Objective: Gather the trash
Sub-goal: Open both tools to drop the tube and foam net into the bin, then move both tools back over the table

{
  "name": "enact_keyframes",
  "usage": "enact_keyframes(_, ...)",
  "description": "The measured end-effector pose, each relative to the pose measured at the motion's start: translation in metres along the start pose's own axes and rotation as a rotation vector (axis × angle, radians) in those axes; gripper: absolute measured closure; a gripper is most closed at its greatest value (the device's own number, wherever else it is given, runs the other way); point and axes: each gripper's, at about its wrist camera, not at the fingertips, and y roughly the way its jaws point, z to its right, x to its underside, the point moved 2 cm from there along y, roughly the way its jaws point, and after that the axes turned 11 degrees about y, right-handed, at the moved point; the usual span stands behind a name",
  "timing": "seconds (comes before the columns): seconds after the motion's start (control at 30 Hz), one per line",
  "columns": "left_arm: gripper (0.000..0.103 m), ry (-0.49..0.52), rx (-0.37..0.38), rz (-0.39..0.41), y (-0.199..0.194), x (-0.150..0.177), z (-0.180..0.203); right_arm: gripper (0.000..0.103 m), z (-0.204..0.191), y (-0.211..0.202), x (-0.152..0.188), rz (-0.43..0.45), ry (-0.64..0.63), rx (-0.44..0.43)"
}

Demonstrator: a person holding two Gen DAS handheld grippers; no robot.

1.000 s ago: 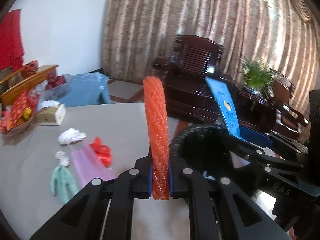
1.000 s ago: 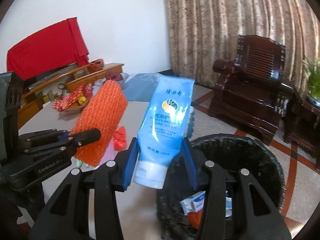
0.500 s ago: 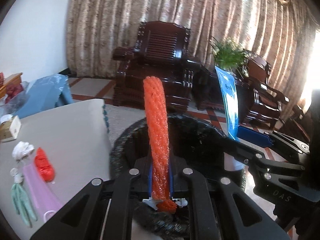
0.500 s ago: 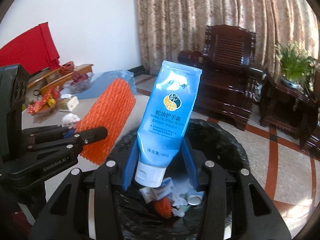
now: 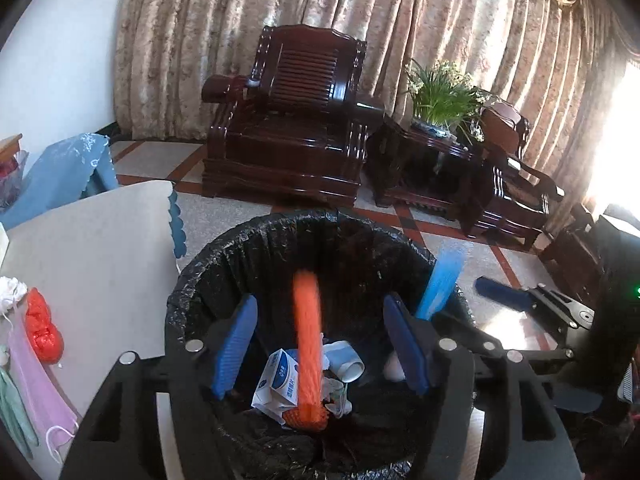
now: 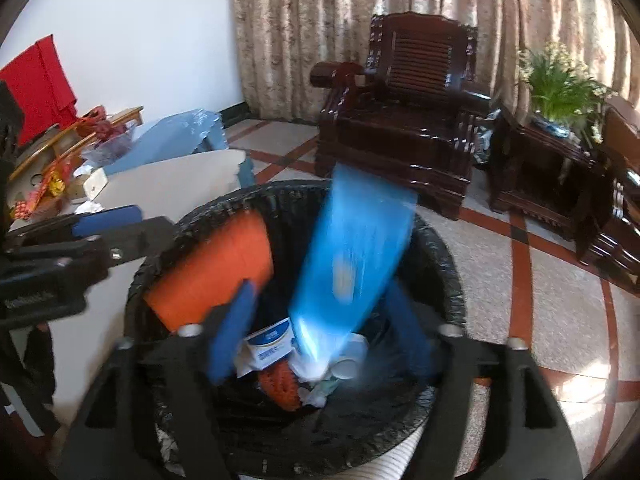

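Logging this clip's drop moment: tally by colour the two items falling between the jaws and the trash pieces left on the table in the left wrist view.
Orange: 1, net sleeve, falling into the bin
Blue: 1, tube, falling
Red: 1, wad
Pink: 1, mask
Green: 1, scrap
White: 1, wad
Total: 6

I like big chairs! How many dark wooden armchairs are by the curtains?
2. One armchair stands before the curtains; another sits right of the potted plant, partly hidden.
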Motion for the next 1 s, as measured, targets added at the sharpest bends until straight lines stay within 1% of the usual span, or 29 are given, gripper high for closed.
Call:
enact_keyframes(0.03,0.034,-0.004,-0.009,0.001,-0.003,0.000,-0.002,0.022,0.001,-0.002,-0.001,0.005,0.008,0.002)
enact_keyframes(0.07,0.031,-0.007,-0.015,0.005,-0.005,0.000,-0.004,0.013,0.001,-0.004,-0.002,0.014,0.020,0.005)
enact_keyframes(0.1,0.030,-0.010,-0.023,0.012,-0.008,0.000,-0.006,0.011,0.003,-0.007,-0.004,0.025,0.032,0.002)
enact_keyframes(0.17,0.023,-0.012,-0.047,0.023,-0.016,0.000,-0.011,0.010,0.003,-0.012,-0.007,0.034,0.059,-0.022)
enact_keyframes(0.2,0.021,-0.011,-0.065,0.031,-0.022,0.001,-0.015,0.007,0.002,-0.016,-0.008,0.038,0.075,-0.036)
enact_keyframes(0.27,0.017,-0.005,-0.099,0.042,-0.033,0.001,-0.023,0.007,-0.003,-0.021,-0.011,0.049,0.091,-0.064)
enact_keyframes(0.37,0.014,0.002,-0.161,0.052,-0.053,0.006,-0.037,0.007,-0.016,-0.026,-0.018,0.063,0.088,-0.095)
enact_keyframes(0.43,0.014,-0.013,-0.201,0.056,-0.068,0.012,-0.050,0.007,-0.026,-0.030,-0.021,0.069,0.085,-0.125)
enact_keyframes(0.53,0.014,-0.060,-0.262,0.054,-0.089,0.023,-0.074,0.007,-0.054,-0.032,-0.024,0.079,0.061,-0.182)
enact_keyframes(0.7,0.014,-0.100,-0.380,0.048,-0.118,0.049,-0.110,0.006,-0.106,-0.026,-0.025,0.066,-0.001,-0.271)
enact_keyframes(0.87,0.014,-0.153,-0.490,0.035,-0.146,0.078,-0.149,0.006,-0.158,-0.019,-0.023,0.066,-0.085,-0.344)
enact_keyframes(1.0,0.014,-0.181,-0.558,0.020,-0.159,0.097,-0.174,0.006,-0.189,-0.012,-0.021,0.064,-0.126,-0.386)
